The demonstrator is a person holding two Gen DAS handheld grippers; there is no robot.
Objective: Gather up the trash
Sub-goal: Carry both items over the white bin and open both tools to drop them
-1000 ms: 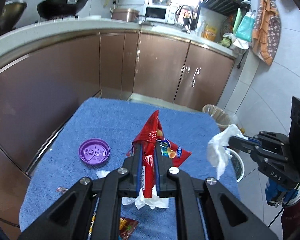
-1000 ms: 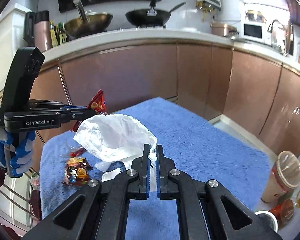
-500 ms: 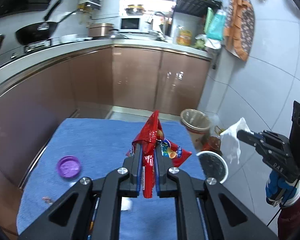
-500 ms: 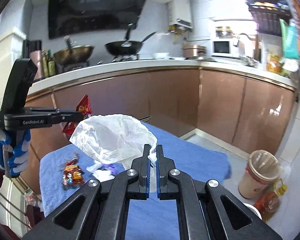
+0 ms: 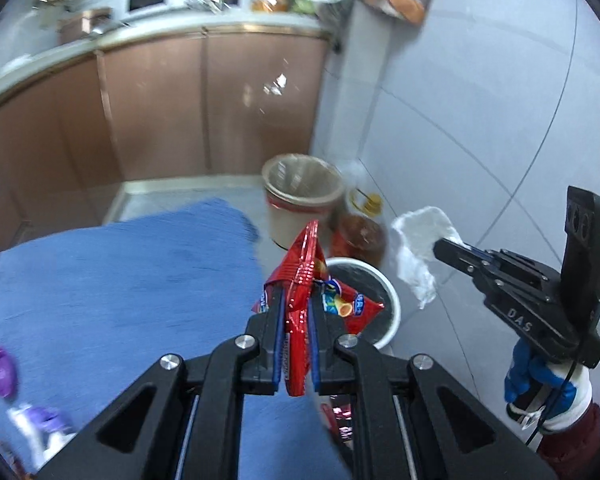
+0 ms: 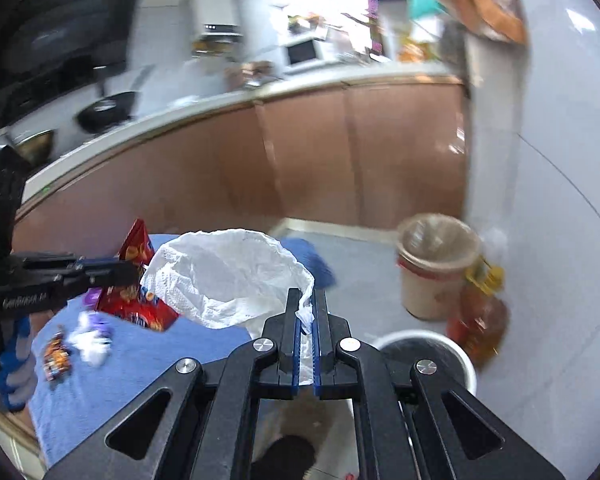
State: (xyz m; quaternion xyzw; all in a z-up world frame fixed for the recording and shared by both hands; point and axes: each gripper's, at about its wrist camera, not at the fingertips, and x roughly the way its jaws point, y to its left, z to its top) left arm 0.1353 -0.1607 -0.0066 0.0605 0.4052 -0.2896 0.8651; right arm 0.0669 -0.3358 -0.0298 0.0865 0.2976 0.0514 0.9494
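The left gripper is clamped on a red snack wrapper above the white-rimmed bin. The right gripper, lettered "DAS", pinches a white tissue beside that bin.

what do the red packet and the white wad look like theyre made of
Red packet: likely glossy plastic or foil film, judging by its shiny creases and printed graphics. White wad: soft tissue or paper towel, apparently; matte, crumpled, with a dimpled embossed texture.

Black two-finger left gripper and right gripper: blue pads, silver screws. Blue-and-white glove (maroon sleeve below), white "DAS" lettering.
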